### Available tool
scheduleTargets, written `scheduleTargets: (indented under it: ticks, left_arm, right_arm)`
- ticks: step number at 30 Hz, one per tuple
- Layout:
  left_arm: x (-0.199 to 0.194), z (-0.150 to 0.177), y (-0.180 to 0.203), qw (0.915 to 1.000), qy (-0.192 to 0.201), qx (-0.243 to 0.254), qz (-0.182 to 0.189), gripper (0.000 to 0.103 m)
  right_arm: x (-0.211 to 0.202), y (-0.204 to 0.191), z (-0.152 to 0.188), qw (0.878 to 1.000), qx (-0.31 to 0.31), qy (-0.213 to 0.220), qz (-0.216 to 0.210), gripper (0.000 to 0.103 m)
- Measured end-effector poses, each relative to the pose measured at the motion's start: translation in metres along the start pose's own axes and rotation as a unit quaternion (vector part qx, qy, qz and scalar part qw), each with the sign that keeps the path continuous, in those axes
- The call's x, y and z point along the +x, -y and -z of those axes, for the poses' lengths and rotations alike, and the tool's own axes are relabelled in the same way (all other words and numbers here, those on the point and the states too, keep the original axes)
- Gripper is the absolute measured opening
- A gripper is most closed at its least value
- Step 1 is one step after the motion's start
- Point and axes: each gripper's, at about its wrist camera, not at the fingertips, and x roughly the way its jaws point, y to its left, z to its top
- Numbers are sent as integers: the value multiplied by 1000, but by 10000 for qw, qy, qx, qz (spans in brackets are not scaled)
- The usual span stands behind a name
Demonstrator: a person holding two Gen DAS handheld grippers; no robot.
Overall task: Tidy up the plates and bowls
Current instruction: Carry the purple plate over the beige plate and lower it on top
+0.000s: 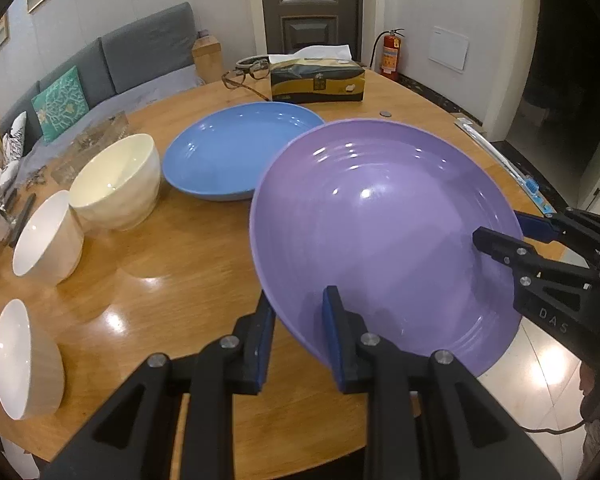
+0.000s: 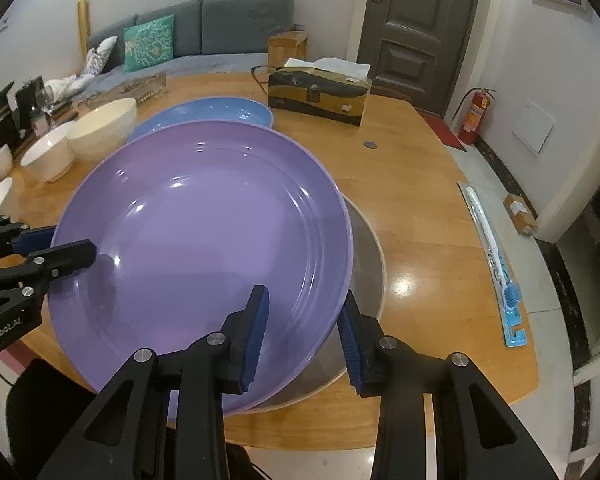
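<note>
— Two handheld grippers share one purple plate (image 1: 384, 240) above the round wooden table (image 1: 172, 280). How are they set on it?

— The left gripper (image 1: 298, 332) straddles the near rim, one blue pad under, one inside the dish; its jaws look spread wider than the rim, so I cannot tell whether it truly clamps. The right gripper (image 2: 306, 328) likewise brackets the opposite edge, fingers part open around it.

— And where does the plate sit?

— Tilted, over a metal bowl (image 2: 364, 264) at the table's edge. Behind it lies a blue plate (image 1: 240, 152); to the left stand a cream bowl (image 1: 116, 182) and two white bowls (image 1: 46, 238), with a tissue box (image 1: 318, 82) beyond.
</note>
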Motion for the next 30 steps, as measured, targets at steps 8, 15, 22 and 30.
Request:
scheduleTargets:
  ticks: [8, 15, 22, 30]
  left_arm:
    - [6, 2, -2, 10000, -11, -65, 48, 24]
    - [5, 3, -1, 10000, 31, -64, 26, 28]
    - [-2, 3, 0, 9998, 160, -41, 62, 43]
    - [-4, 2, -3, 9997, 245, -71, 49, 46]
  right_arm:
    - [4, -4, -2, 9999, -77, -87, 88, 31]
    - [7, -8, -1, 9998, -102, -135, 113, 31]
    - [7, -12, 0, 9996, -204, -142, 143, 42]
    - [2, -13, -3, 9996, -223, -76, 184, 43]
